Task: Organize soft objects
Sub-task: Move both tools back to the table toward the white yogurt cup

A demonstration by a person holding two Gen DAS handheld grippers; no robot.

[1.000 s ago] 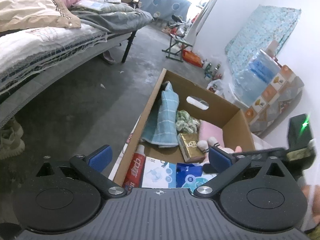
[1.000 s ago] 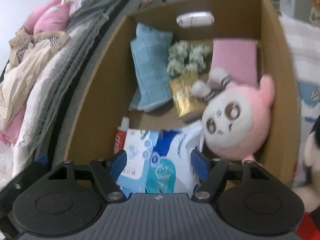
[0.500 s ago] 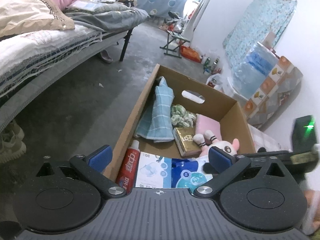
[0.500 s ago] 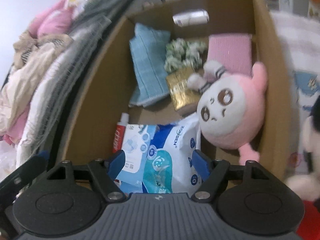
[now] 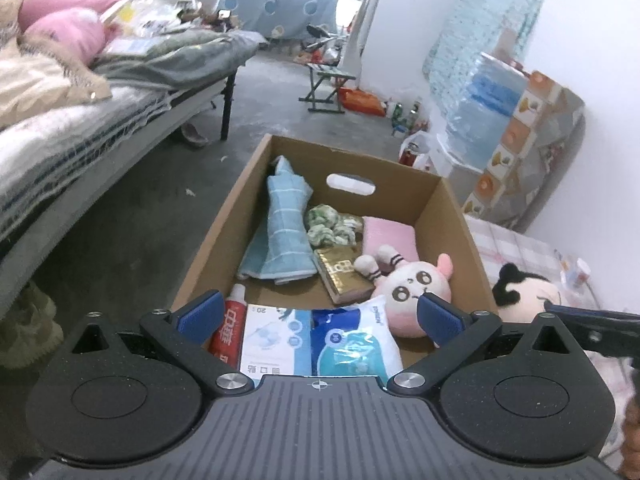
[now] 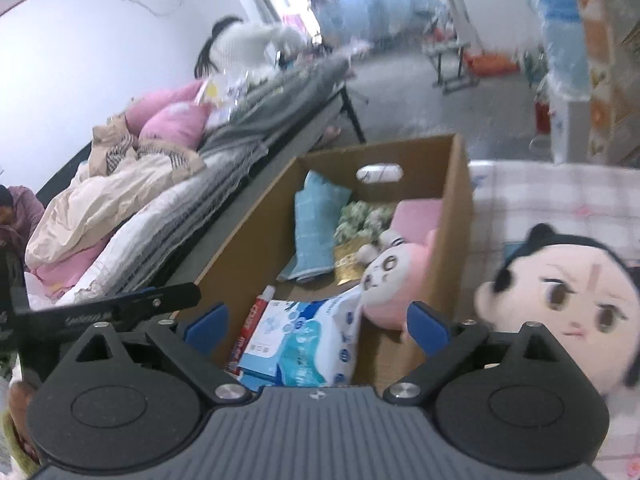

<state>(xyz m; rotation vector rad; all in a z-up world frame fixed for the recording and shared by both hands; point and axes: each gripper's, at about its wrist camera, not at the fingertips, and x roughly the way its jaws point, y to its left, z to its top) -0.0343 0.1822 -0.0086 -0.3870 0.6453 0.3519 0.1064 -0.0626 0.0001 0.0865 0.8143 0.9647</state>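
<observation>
White walls [image 5: 560, 20], grey concrete floor [image 5: 132, 208], bed [image 5: 80, 120] at left.

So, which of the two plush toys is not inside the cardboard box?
The black-haired doll; it lies outside the cardboard box, on the checked cloth, whereas the pink plush lies inside.

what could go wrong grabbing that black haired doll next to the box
The black-haired doll lies outside the cardboard box, off to the side of the open right gripper, so a straight close would likely miss it. The box wall stands between them and could catch a finger. The pink plush already crowds that corner, leaving little room.
</observation>
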